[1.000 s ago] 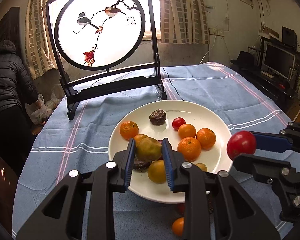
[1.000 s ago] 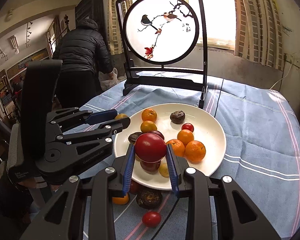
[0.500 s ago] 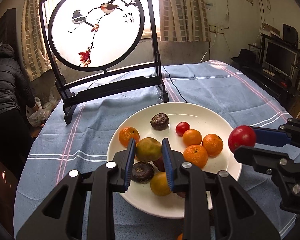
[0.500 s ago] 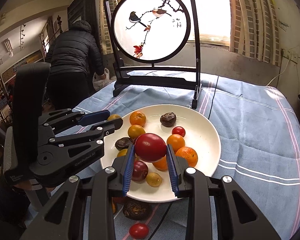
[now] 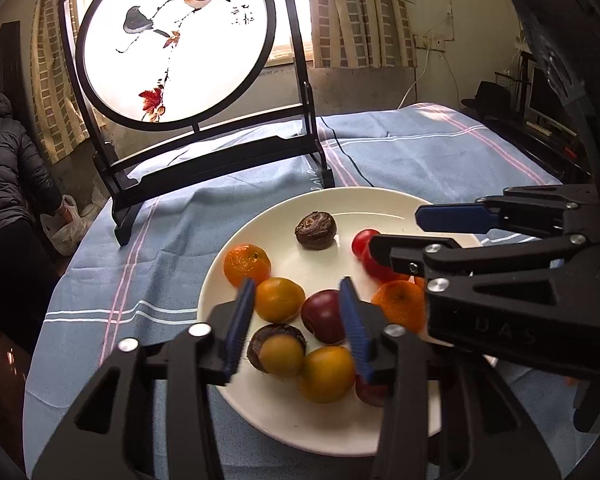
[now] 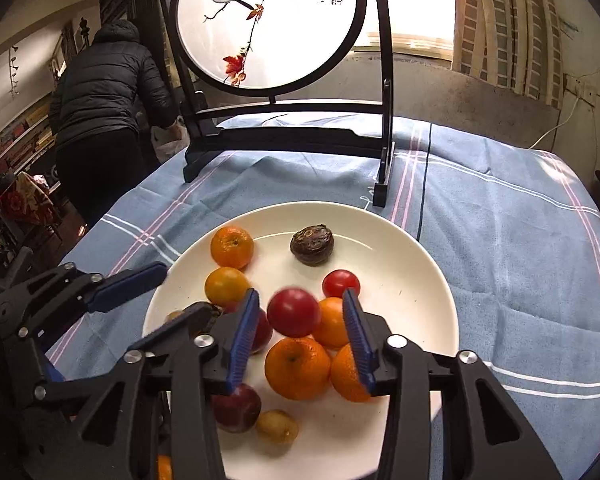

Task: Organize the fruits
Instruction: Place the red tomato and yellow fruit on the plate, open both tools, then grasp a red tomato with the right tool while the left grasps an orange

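- Fruit is being dropped onto the plate (image 5: 276, 408) in the left wrist view: the left gripper (image 5: 296, 320) is seen spread, jaws just opened, nothing pinched, with a small yellow-green fruit (image 5: 281, 356) resting on a dark brown one directly below the gap.
- In the same view the right gripper (image 5: 396, 232) is reaching in from the right over the plate, a red tomato (image 5: 374, 265) partly hidden under its lower finger.
- Faint raised letters are seen on that gripper's body; they cannot be read with confidence.
- In the right wrist view the right gripper (image 6: 300, 316) is parted too, jaws just opened; the tomato (image 6: 293, 312) is blurred between the pads, untouched, above the oranges (image 6: 298, 368).
- The release step is judged to be in hand; next, both grippers would need lifting clear, then the loose fruit off the plate must be found.
- Small characters are painted on the round screen (image 6: 268, 20); too small to read.
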`<state>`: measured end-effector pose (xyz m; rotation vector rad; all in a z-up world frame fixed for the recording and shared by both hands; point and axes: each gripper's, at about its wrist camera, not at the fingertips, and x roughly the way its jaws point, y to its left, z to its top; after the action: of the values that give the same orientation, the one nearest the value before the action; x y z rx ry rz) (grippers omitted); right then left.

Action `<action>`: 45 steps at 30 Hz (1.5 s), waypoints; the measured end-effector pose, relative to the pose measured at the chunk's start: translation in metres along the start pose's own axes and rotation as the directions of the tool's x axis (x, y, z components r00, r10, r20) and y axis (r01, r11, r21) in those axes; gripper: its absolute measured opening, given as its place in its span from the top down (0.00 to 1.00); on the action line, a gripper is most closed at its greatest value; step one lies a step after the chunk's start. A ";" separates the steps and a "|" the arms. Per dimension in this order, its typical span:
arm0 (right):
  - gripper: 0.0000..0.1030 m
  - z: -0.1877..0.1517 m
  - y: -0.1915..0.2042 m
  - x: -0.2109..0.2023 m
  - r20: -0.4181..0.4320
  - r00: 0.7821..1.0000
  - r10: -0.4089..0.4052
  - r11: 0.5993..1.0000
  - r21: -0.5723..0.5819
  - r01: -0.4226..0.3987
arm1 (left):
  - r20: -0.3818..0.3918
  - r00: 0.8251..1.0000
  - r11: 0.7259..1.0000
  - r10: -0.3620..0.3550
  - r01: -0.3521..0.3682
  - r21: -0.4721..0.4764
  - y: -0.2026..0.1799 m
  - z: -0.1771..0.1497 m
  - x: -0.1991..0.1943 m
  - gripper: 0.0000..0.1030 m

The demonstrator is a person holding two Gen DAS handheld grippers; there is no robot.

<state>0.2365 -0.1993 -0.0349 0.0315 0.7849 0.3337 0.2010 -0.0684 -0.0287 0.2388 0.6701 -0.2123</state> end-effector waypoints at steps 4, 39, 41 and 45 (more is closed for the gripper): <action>0.55 -0.006 -0.004 -0.019 0.025 0.999 0.024 1.000 0.008 -0.024 | 0.013 1.000 1.000 0.012 -0.011 -0.020 0.011 0.001 -0.006 0.47; 0.73 -0.153 0.021 -0.083 -0.126 0.992 0.029 0.991 -0.127 -0.045 | -0.213 0.964 0.980 -0.158 0.179 0.087 -0.040 -0.105 -0.040 0.62; 0.73 -0.154 0.023 -0.082 -0.126 0.991 0.034 0.991 -0.124 -0.050 | -0.195 0.970 0.982 -0.147 0.166 0.086 -0.038 -0.104 -0.048 0.62; 0.73 -0.155 0.031 -0.080 -0.127 0.991 0.051 0.991 -0.117 -0.066 | -0.140 0.985 0.990 -0.100 0.113 0.086 -0.034 -0.099 -0.065 0.62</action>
<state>0.0669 -0.2091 -0.0853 -0.0803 0.8861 0.4420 0.0844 -0.0655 -0.0674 0.3099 0.8093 -0.3327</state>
